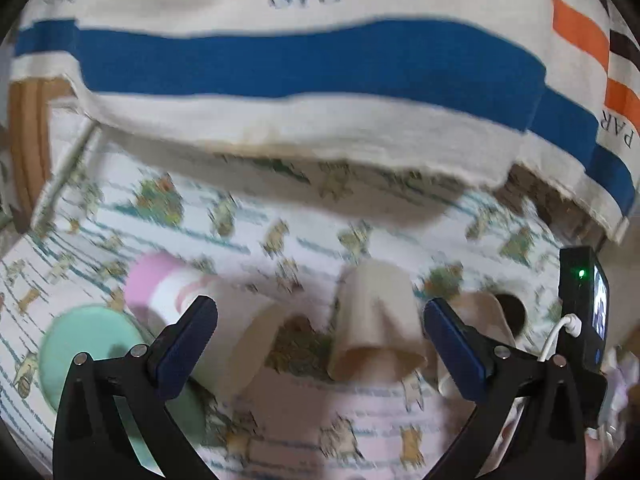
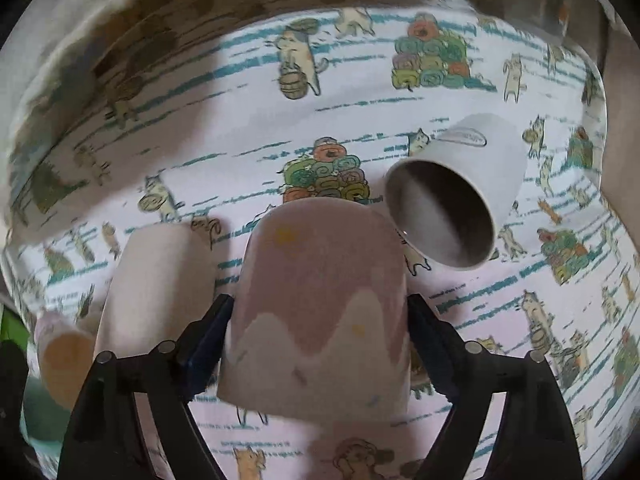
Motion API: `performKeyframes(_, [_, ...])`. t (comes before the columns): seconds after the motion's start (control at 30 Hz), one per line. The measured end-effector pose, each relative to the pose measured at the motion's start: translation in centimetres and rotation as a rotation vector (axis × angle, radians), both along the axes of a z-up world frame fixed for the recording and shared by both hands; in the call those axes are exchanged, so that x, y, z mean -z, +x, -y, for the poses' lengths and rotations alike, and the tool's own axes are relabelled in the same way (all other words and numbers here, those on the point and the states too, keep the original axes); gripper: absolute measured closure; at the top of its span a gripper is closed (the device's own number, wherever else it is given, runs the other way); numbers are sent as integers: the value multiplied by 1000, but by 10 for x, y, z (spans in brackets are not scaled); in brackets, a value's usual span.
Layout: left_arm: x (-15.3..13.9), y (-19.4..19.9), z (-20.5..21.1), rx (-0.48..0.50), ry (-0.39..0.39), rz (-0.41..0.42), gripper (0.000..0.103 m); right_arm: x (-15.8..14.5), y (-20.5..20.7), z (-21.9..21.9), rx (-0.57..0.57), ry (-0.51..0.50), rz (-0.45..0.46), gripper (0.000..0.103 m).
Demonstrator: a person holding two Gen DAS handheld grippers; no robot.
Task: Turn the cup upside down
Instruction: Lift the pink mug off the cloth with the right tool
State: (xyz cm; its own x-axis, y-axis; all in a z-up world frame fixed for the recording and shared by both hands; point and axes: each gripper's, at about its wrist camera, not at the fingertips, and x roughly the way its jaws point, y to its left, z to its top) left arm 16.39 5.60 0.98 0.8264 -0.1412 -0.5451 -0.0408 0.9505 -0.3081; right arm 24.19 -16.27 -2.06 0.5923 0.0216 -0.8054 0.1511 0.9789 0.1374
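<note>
In the right wrist view, my right gripper is shut on a pink cup with a pale mountain pattern, held bottom-up between the pads. A grey cup lies on its side to the right, mouth toward me. A cream cup stands upside down to the left. In the left wrist view, my left gripper is open and empty above the cloth. A beige cup stands upside down between its fingers, farther off. A pink and white cup lies on its side at the left finger.
A cat-patterned cloth covers the table. A mint green round dish lies at the left. A person in a striped shirt stands behind the table. A black device with a green light is at the right.
</note>
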Motion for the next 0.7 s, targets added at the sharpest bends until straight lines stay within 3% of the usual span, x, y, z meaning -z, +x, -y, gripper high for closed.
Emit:
performKeyframes(0.17, [-11, -9, 7, 51, -6, 13, 0, -9, -28, 5, -137, 41, 10, 19])
performKeyframes(0.3, [-15, -13, 14, 45, 37, -10, 0, -21, -61, 5, -250, 52, 37, 19])
performKeyframes(0.4, [-15, -14, 20, 67, 45, -26, 0, -26, -83, 5, -279, 18, 69, 19])
performKeyframes(0.6, [-21, -23, 35, 39, 173, 27, 0, -23, -110, 4, -324, 24, 59, 19])
performKeyframes(0.7, [-20, -23, 34, 54, 159, 28, 0, -17, -116, 3, -348, 46, 39, 19])
